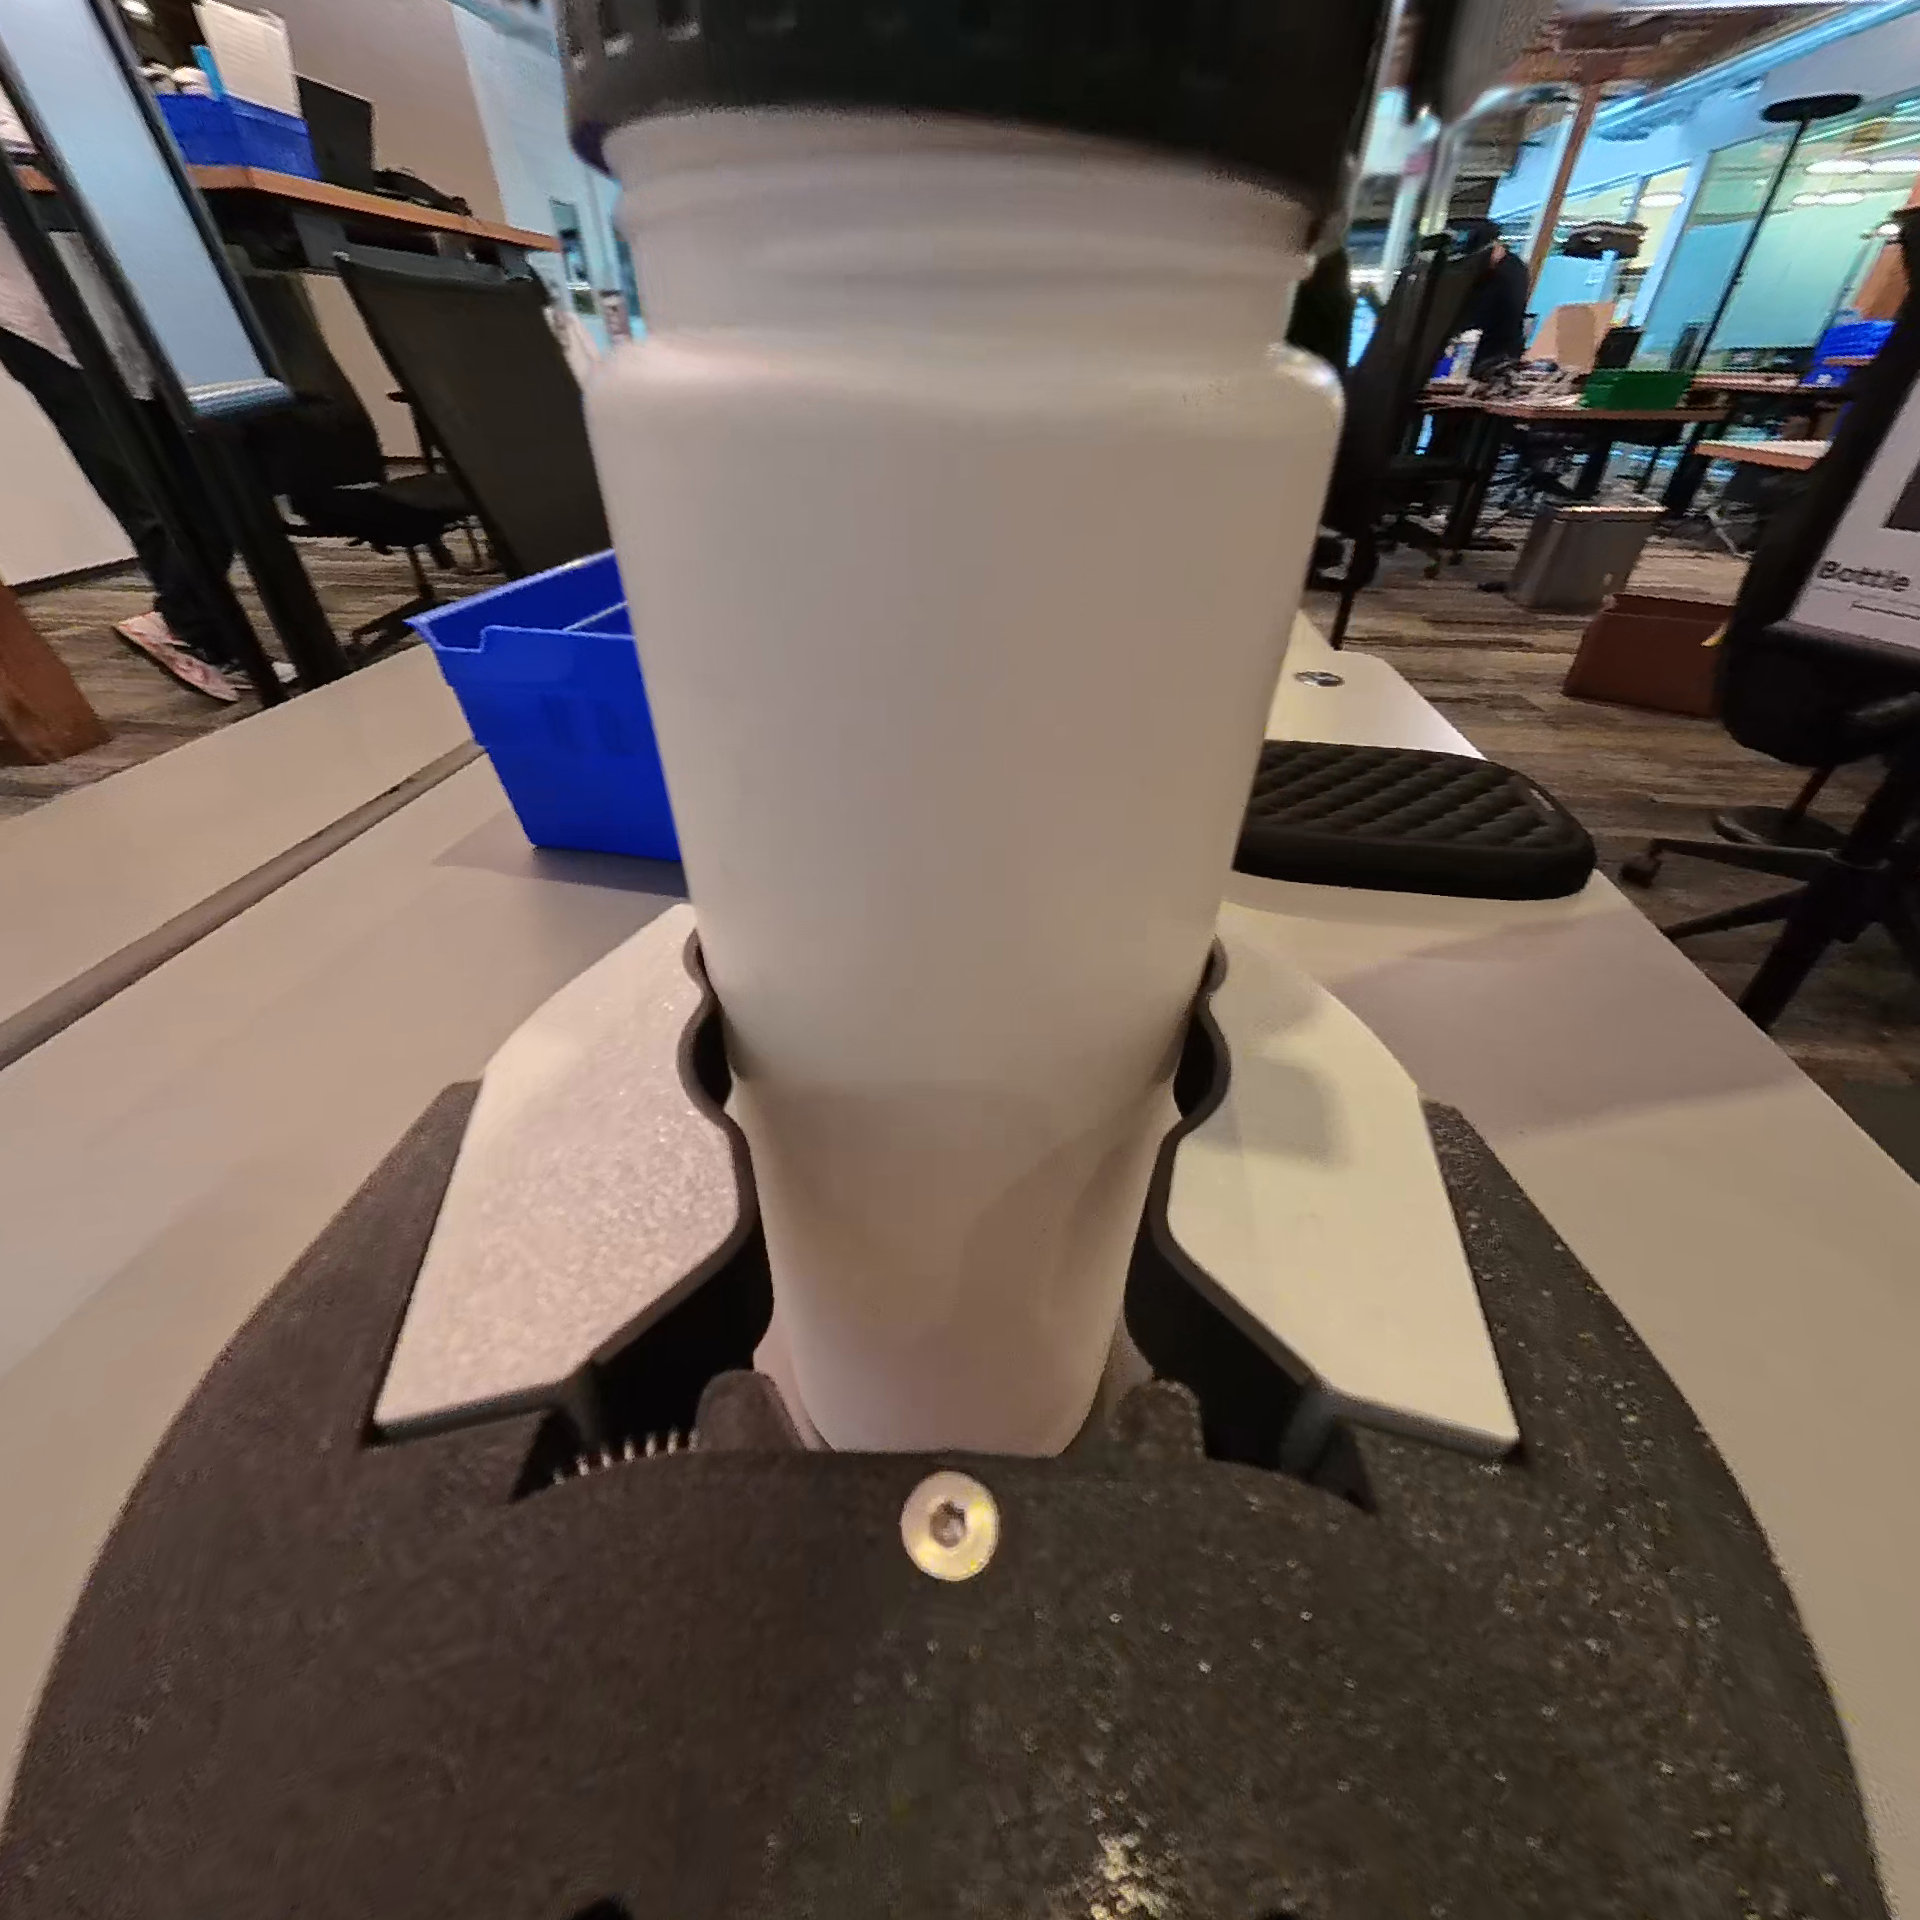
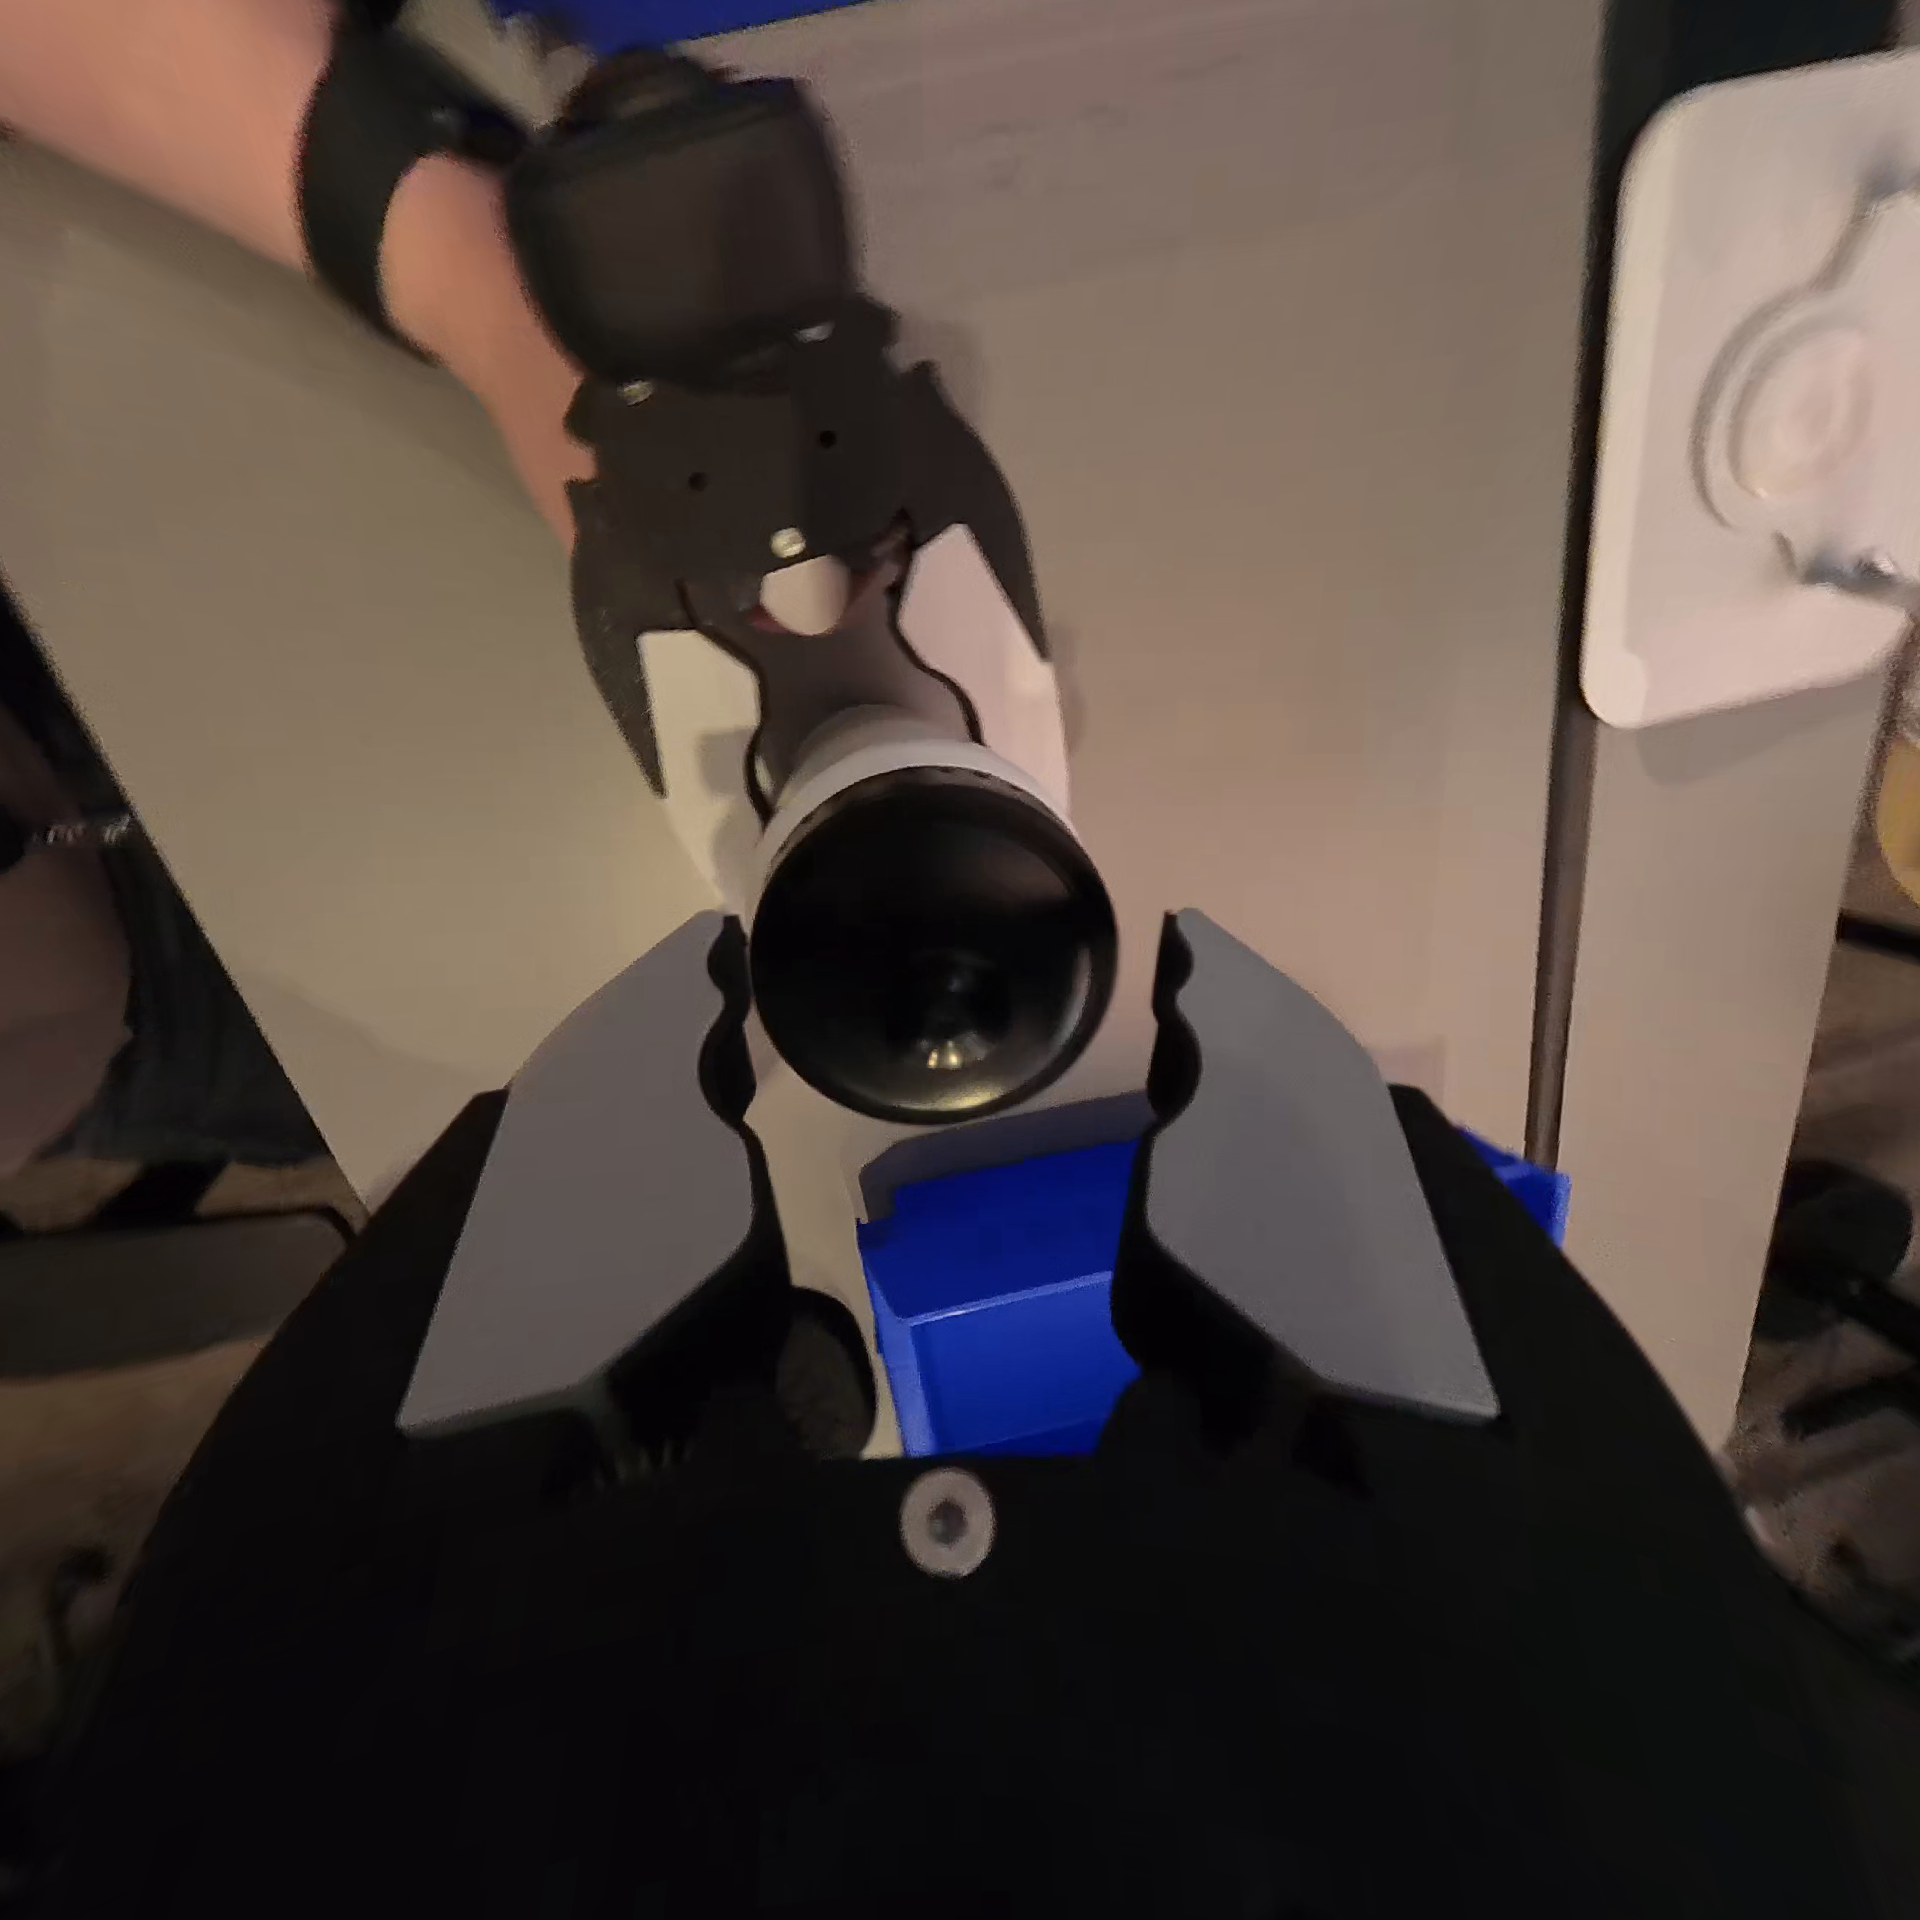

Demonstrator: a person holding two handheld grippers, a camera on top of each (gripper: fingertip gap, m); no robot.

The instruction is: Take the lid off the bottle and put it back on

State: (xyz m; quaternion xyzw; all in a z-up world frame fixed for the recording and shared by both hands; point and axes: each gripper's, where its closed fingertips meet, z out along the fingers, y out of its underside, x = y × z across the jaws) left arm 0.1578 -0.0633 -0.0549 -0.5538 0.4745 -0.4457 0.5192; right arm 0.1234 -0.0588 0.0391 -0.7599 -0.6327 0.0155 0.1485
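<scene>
- Left gripper (image 1: 961,1049): closed around the lower body of the white bottle (image 1: 961,675), both fingers pressed to its sides, bottle held above the grey table (image 1: 260,1039).
- Black lid (image 2: 933,971): seated on the bottle's neck.
- Right gripper (image 2: 945,1023): spread wide, holding nothing; left finger just beside the lid's rim, right finger apart from it.
- Blue bin (image 1: 561,717): on the table, far left of the bottle.
- Black pad (image 1: 1413,831): far right.
</scene>
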